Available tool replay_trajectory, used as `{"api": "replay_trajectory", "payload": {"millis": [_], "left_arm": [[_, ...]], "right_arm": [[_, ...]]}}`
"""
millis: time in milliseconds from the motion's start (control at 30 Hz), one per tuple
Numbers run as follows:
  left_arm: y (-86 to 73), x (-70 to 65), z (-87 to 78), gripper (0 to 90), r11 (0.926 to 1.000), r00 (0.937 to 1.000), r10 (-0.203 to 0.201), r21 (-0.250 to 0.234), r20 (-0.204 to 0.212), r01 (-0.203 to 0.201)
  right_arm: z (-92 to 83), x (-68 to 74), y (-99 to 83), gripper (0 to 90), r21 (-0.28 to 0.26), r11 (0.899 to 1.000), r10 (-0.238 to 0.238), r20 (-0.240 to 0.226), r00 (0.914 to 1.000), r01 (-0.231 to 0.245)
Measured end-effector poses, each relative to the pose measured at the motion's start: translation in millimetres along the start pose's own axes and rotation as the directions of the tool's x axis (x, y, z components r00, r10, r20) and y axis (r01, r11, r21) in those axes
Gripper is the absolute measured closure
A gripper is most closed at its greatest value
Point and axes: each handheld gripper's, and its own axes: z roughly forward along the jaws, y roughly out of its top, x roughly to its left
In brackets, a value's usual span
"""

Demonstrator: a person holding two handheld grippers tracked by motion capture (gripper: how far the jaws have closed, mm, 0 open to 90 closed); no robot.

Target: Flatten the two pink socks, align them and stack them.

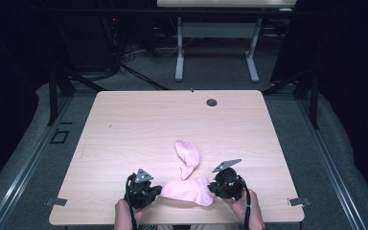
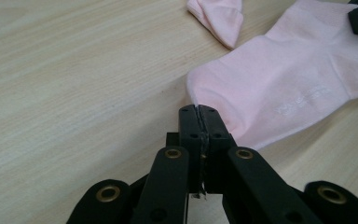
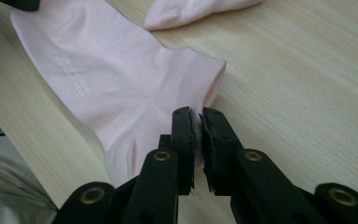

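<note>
Nearest me, at the table's (image 1: 124, 120) near edge, both hands come in from six o'clock. Starting at the left, I see my left hand (image 1: 123, 209) wrapped around the left gripper (image 1: 156, 190), which points toward three o'clock, its grey plate on top. Through the left gripper view its jaws are pressed together on the toe end of the flat pink sock (image 2: 289, 88); a thin bit of fabric shows between the pads.

That flat pink sock (image 1: 189, 190) lies stretched between the two grippers, close to the near edge. Just beyond it, toward twelve o'clock, a second pink sock (image 1: 187, 157) lies crumpled, its lower tip touching or nearly touching the flat one; I cannot tell which.

On the right, my right hand (image 1: 242, 207) holds the right gripper (image 1: 212, 188) pointing toward nine o'clock. Its own view shows the jaws clamped on the sock's cuff edge (image 3: 186, 93), pale fabric pinched in the narrow slit.

Room to move is tight toward six o'clock, where the edge is just beside the grippers. Bare wood spreads wide toward nine, twelve and three o'clock, with a small dark grommet hole (image 1: 212, 102) near the far edge.
</note>
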Motion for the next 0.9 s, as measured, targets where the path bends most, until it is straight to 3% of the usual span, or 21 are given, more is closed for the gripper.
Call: {"api": "replay_trajectory", "payload": {"millis": [367, 467, 533, 633, 700, 733, 800, 833, 867, 900], "left_arm": [[-6.7, -3.3, 3.1, 89.1, 0.9994, 0.9997, 0.023, 0.025, 0.006, -0.023], [-6.8, -3.3, 4.3, 88.9, 0.9995, 0.9999, 0.014, 0.029, 0.004, -0.014], [-6.5, -2.6, 4.4, 88.2, 0.9994, 0.9999, 0.015, 0.031, 0.008, -0.015], [-5.9, -0.8, 2.5, 74.0, 0.9997, 1.0, -0.005, 0.026, 0.007, 0.005], [-6.3, 1.3, -1.7, 59.8, 0.9999, 0.9996, -0.011, -0.008, 0.025, 0.011], [-6.4, 2.4, -3.6, 50.9, 0.9998, 0.9998, -0.011, -0.017, 0.014, 0.011], [-6.5, 4.9, -5.7, 36.8, 0.9997, 0.9999, -0.009, -0.024, 0.01, 0.009], [-7.0, 7.5, -6.8, 30.7, 0.9993, 0.9997, -0.021, -0.029, 0.013, 0.021], [-7.2, 10.8, -7.8, 30.7, 0.9993, 0.9997, -0.023, -0.028, -0.001, 0.023], [-8.1, 17.0, -9.1, 21.9, 0.999, 0.999, -0.033, -0.03, -0.03, 0.032]], "right_arm": [[5.9, -4.2, -4.9, 81.8, 0.051, 0.999, -0.012, 0.004, 0.9999, 0.012], [6.7, -4.4, -5.6, 81.4, 0.056, 0.998, -0.013, 0.007, 0.9999, 0.013], [8.1, -4.0, -6.1, 80.4, 0.052, 0.999, 0.004, 0.001, 1.0, -0.004], [6.9, -6.1, -4.5, 73.0, 0.06, 0.998, -0.001, -0.007, 1.0, 0.001], [3.9, -9.0, -3.4, 59.3, 0.054, 0.998, 0.014, -0.017, 0.9998, -0.013], [0.9, -11.1, -2.8, 55.8, 0.031, 0.999, 0.035, -0.024, 0.9991, -0.035], [-0.6, -13.1, -2.3, 52.2, 0.016, 0.999, 0.028, -0.029, 0.9992, -0.028], [-5.8, -16.2, 1.1, 45.3, -0.014, 0.999, 0.04, -0.035, 0.9986, -0.04], [-5.8, -16.2, 1.1, 45.3, -0.014, 0.999, 0.04, -0.035, 0.9986, -0.04], [-9.1, -19.7, 6.0, 41.7, -0.026, 0.999, 0.035, -0.034, 0.9988, -0.035]]}}
